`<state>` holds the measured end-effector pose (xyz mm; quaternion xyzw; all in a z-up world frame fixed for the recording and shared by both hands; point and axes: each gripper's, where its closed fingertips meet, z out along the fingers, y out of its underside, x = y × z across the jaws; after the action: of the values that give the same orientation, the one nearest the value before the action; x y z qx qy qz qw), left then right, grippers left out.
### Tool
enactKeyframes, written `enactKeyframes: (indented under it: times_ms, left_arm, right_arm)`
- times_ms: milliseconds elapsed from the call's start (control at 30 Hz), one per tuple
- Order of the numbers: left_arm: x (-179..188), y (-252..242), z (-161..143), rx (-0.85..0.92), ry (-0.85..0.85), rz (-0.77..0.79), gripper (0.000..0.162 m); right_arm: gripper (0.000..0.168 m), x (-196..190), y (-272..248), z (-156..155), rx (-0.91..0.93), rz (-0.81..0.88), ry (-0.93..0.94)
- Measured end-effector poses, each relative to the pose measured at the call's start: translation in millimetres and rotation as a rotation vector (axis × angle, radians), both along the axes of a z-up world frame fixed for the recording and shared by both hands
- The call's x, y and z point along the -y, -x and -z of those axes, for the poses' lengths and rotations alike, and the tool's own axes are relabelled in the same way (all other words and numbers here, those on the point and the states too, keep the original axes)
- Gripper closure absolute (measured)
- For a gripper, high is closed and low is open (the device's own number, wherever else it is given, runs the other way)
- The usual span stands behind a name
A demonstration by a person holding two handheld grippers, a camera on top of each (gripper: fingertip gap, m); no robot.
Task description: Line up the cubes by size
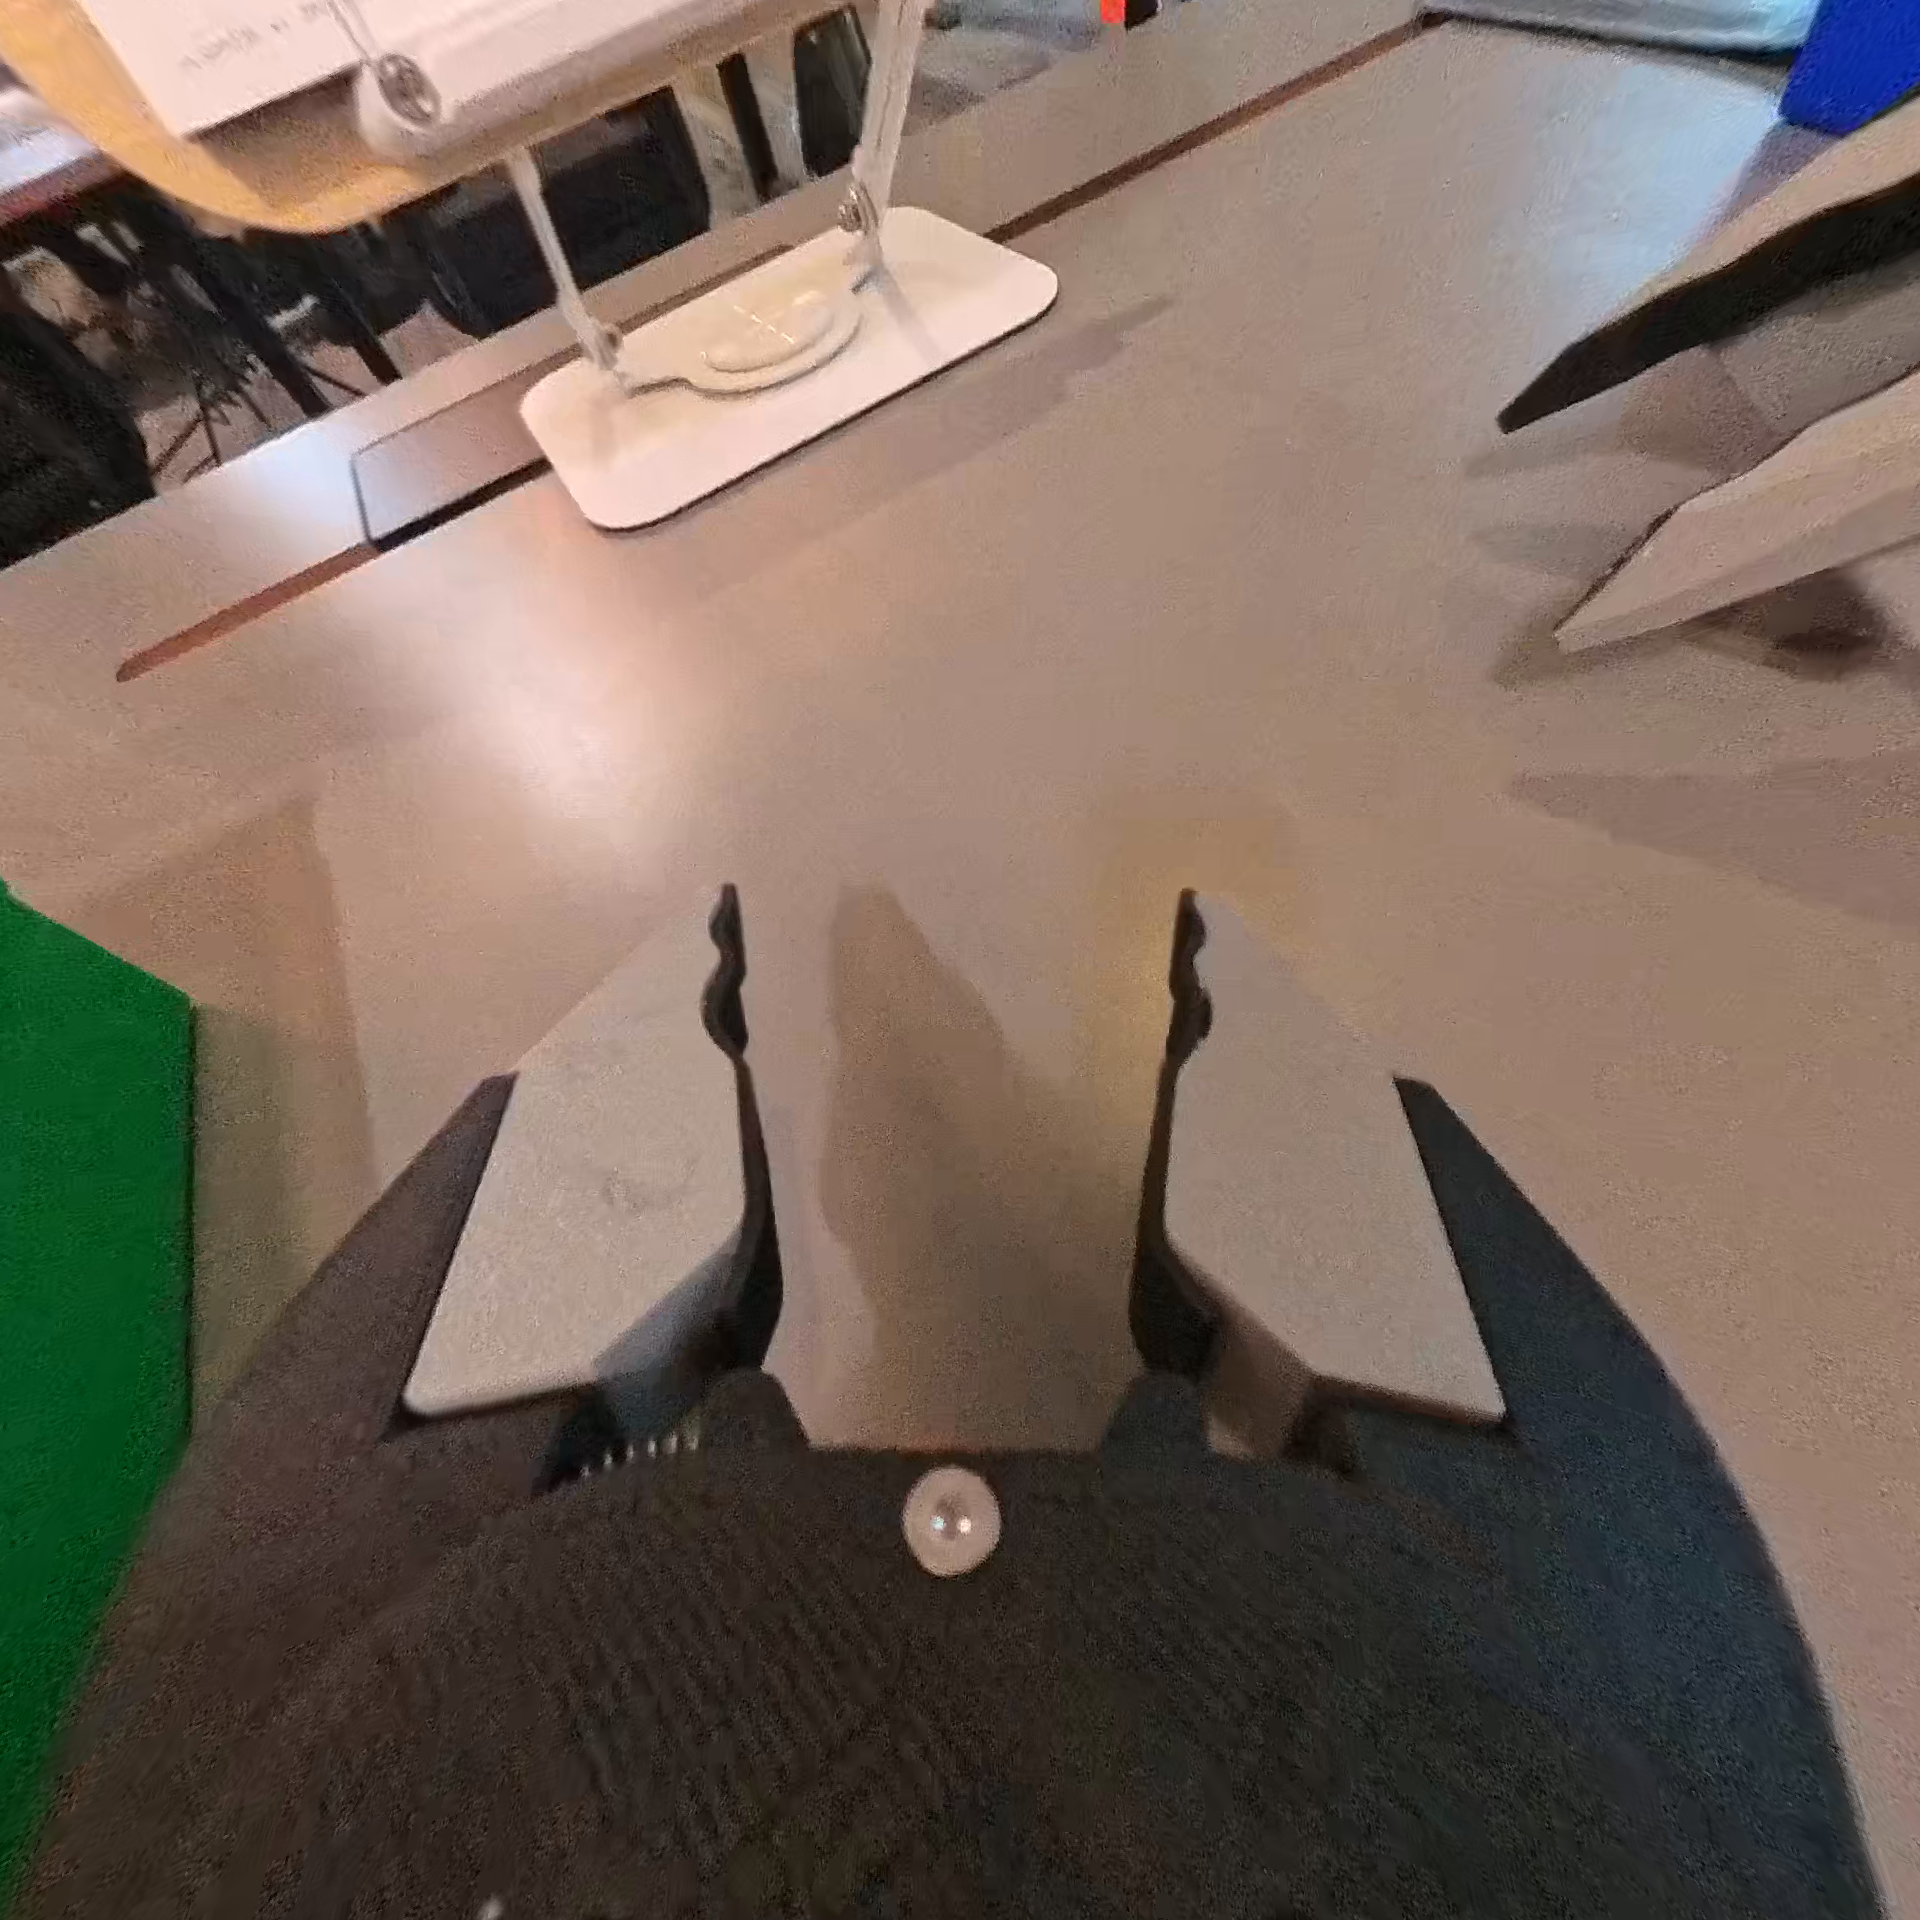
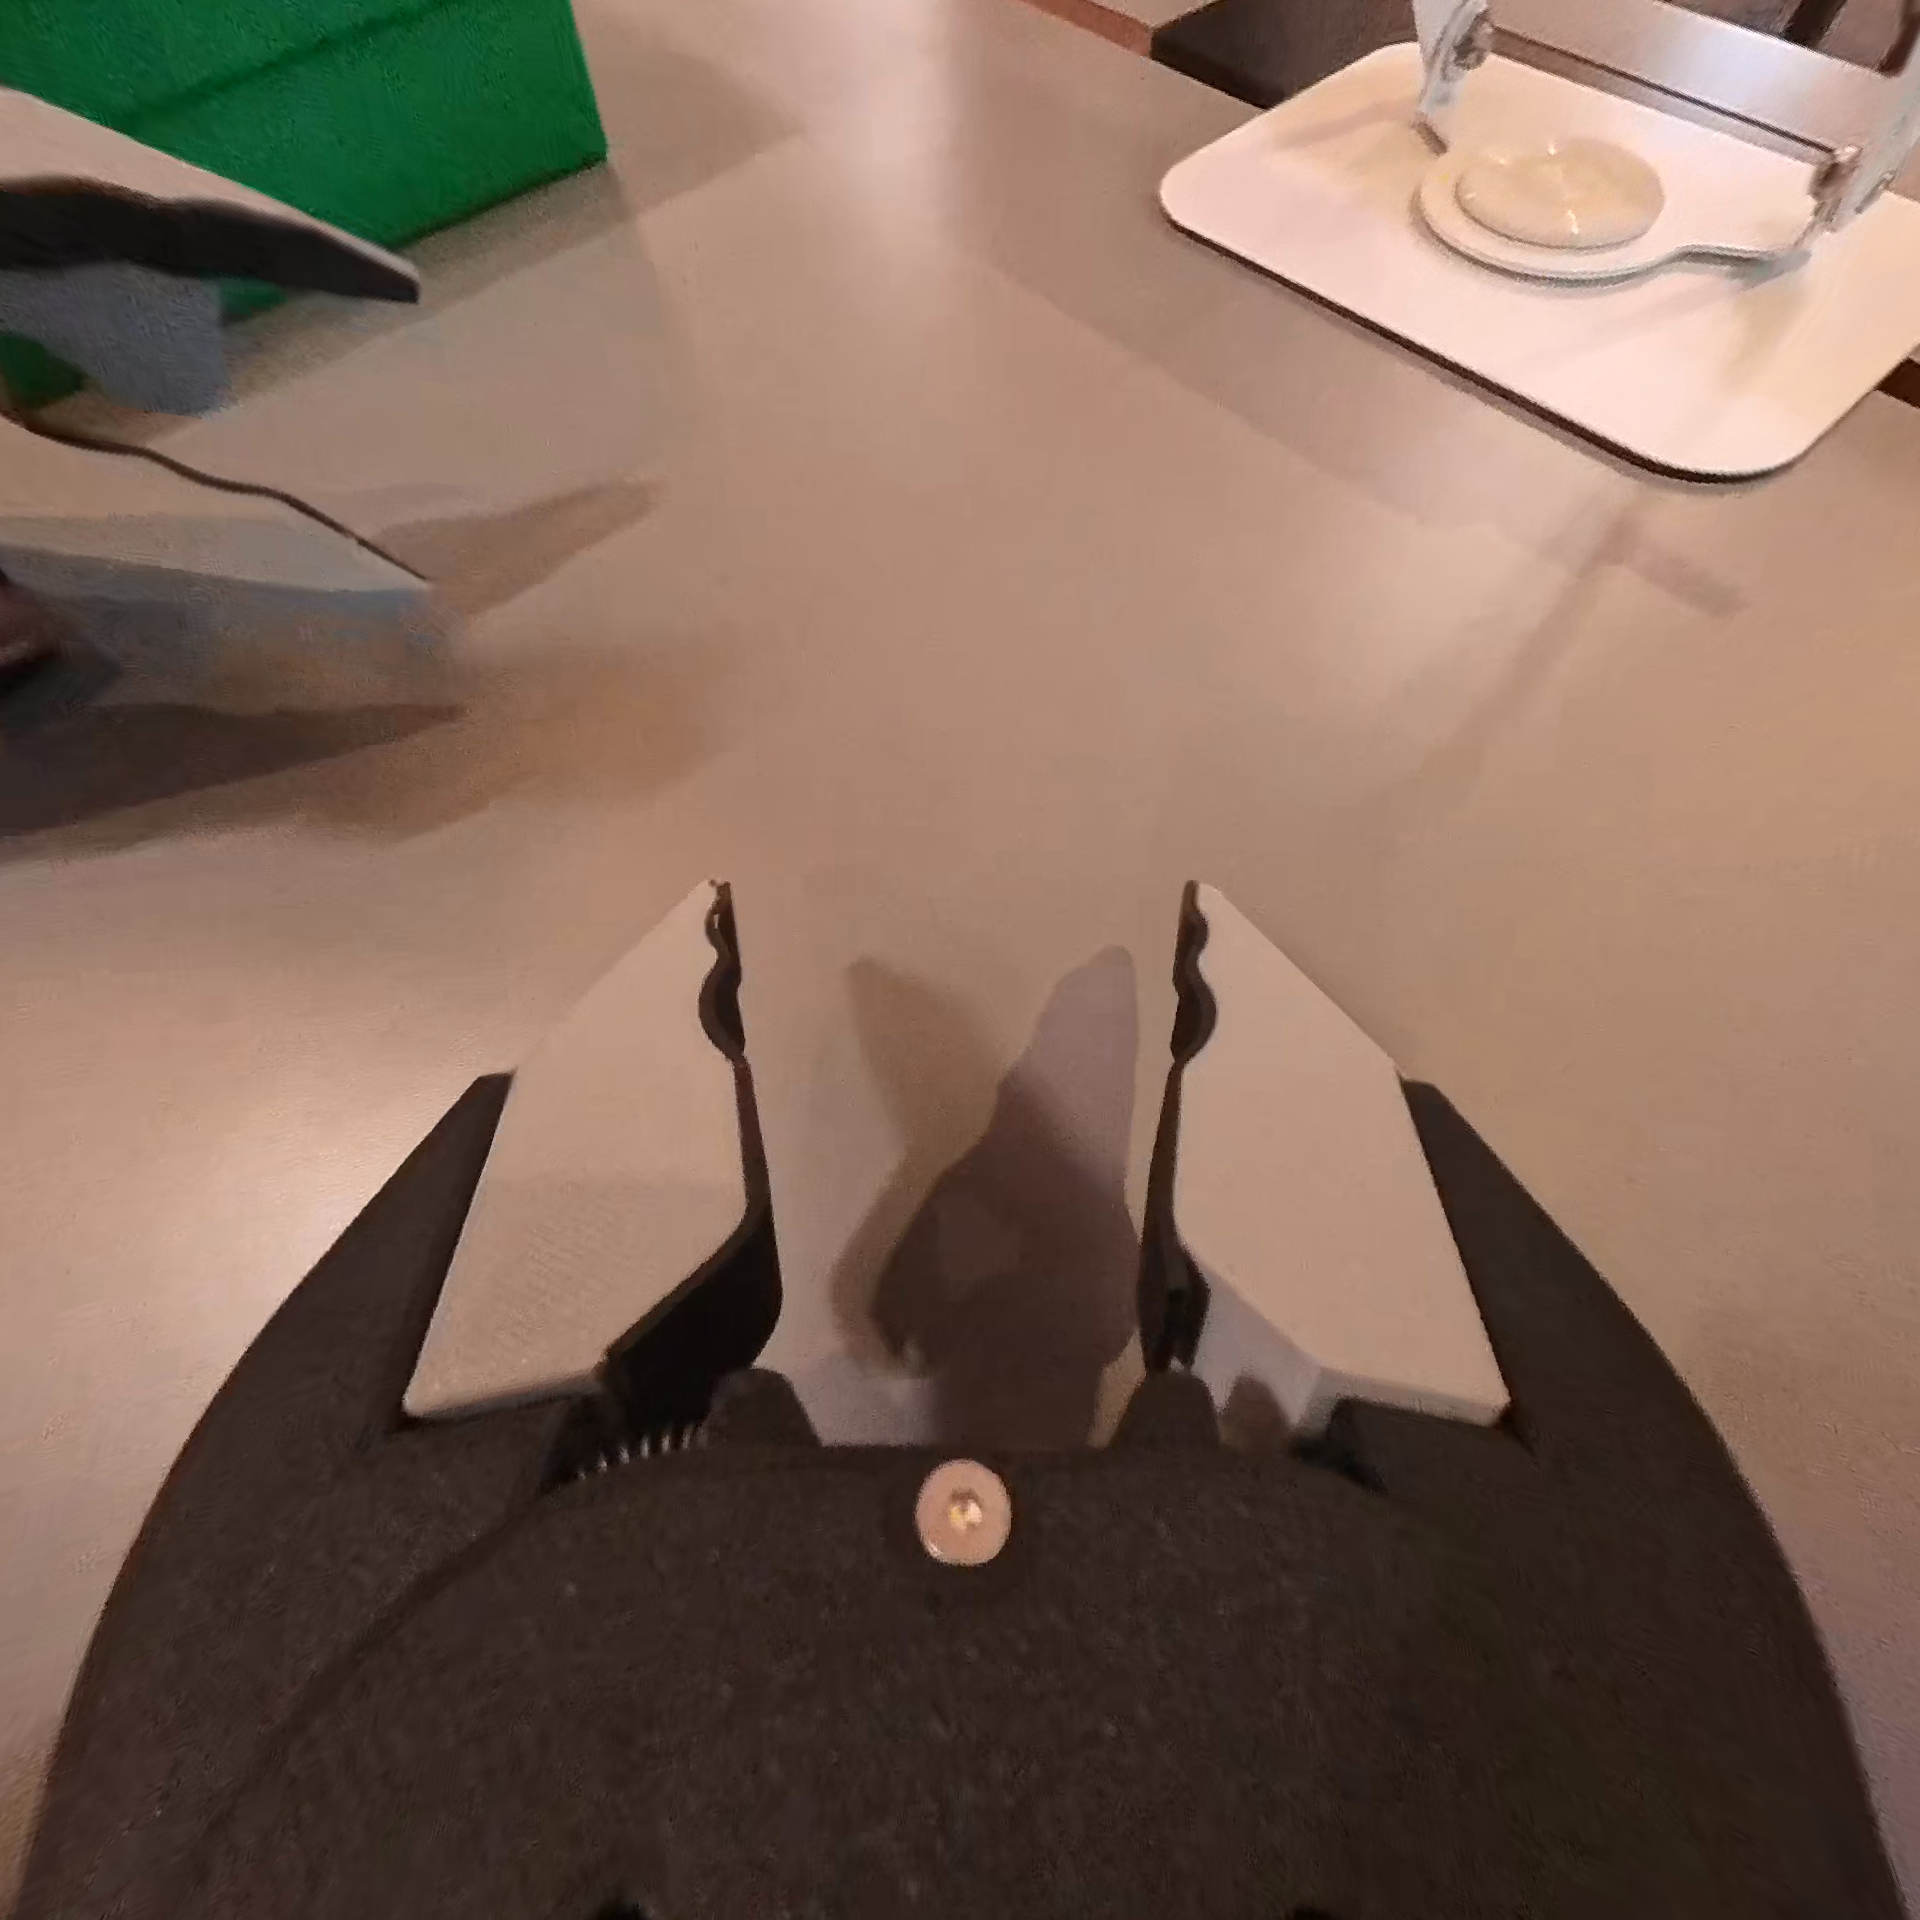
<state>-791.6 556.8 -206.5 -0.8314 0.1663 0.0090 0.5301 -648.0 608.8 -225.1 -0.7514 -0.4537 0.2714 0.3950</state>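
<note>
A large green cube [image 1: 83,1299] fills the left edge of the left wrist view, beside my left gripper [image 1: 956,904], which is open and empty over the grey table [image 1: 1039,675]. The same green cube [image 2: 343,104] sits at the top left of the right wrist view. A blue cube [image 1: 1855,62] shows partly at the top right corner of the left wrist view. My right gripper [image 2: 954,899] is open and empty above bare table [image 2: 935,623]. Each gripper shows in the other's view: the right one [image 1: 1538,530] at the right edge, the left one [image 2: 416,426] at the left edge, both open.
A white lamp base [image 1: 790,374] with clear struts stands at the far side of the table, also in the right wrist view [image 2: 1558,343]. A dark groove [image 1: 312,592] runs along the table's back. Beyond it are a wooden desk [image 1: 208,156] and dark furniture.
</note>
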Motion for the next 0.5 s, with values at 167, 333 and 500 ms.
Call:
enactKeyframes:
  times_ms: [167, 333, 500]
  left_arm:
    - [1, -5, -7, 0.139, -0.009, 0.031, 0.081]
    - [0, -11, -5, 0.090, -0.009, 0.043, 0.082]
    - [0, -14, -5, 0.078, -0.012, 0.051, 0.083]
  right_arm:
    - [0.086, 11, 8, -4, -0.023, -0.044, -0.017]
    - [0.084, 15, 10, -8, -0.055, -0.052, -0.003]
    - [0.085, 25, 19, -17, -0.105, -0.077, -0.014]
